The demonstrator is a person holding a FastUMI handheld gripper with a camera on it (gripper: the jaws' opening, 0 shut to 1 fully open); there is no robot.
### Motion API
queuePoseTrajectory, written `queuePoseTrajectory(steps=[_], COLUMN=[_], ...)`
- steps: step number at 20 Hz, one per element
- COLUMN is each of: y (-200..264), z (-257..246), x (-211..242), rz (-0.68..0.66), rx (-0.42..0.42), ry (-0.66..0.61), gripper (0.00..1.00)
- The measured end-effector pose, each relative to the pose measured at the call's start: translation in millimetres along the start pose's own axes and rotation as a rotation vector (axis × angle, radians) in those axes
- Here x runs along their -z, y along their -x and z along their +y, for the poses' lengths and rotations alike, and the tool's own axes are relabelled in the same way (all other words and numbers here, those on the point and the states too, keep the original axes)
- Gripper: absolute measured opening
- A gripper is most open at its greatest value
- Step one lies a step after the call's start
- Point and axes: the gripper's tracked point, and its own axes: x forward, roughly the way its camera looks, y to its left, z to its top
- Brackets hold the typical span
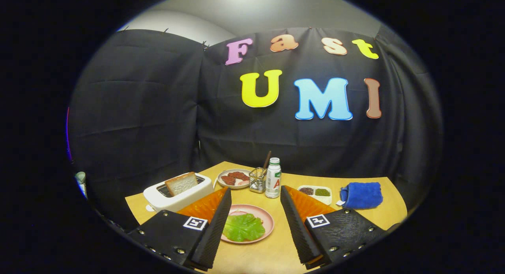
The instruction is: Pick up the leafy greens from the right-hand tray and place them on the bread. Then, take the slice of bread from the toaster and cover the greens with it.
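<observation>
My gripper (255, 191) is open, with its fingers spread wide above the wooden table (272, 250) and nothing held. Between the fingers, on a pink plate (269, 222), lie flat leafy greens (242, 228); a pale edge peeks out from under their far side. A white toaster (165, 200) stands beyond the left finger, and a slice of bread (181, 183) sticks up out of its slot. Past the right finger sits a small white tray (330, 195) holding a dark portion and a green portion.
Behind the pink plate stand a white bottle (273, 179) and a glass jar (257, 180) with a stick in it. A plate of reddish meat slices (234, 178) lies further back. A folded blue cloth (362, 195) rests at the right, near the table's edge.
</observation>
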Motion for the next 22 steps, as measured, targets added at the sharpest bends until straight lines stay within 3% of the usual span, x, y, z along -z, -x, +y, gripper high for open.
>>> queuePoseTrajectory(steps=[6,12,18,19,21,22], y=[-50.1,-91.0,-125.6,-127.2,-133.7,-134.8], z=[74.2,171.5,195.6,196.3,196.5,195.8], x=[3.3,16.9,52.9,57.1,63.7,60.6], rz=[0.019,0.05,0.131,0.145,0.161,0.149], rx=[-0.053,-0.157,-0.148,-0.146,-0.139,-0.136], ry=[-0.024,-0.058,-0.053,-0.053,-0.06,-0.053], gripper=[0.77,0.77,0.74,0.71,0.53,0.35])
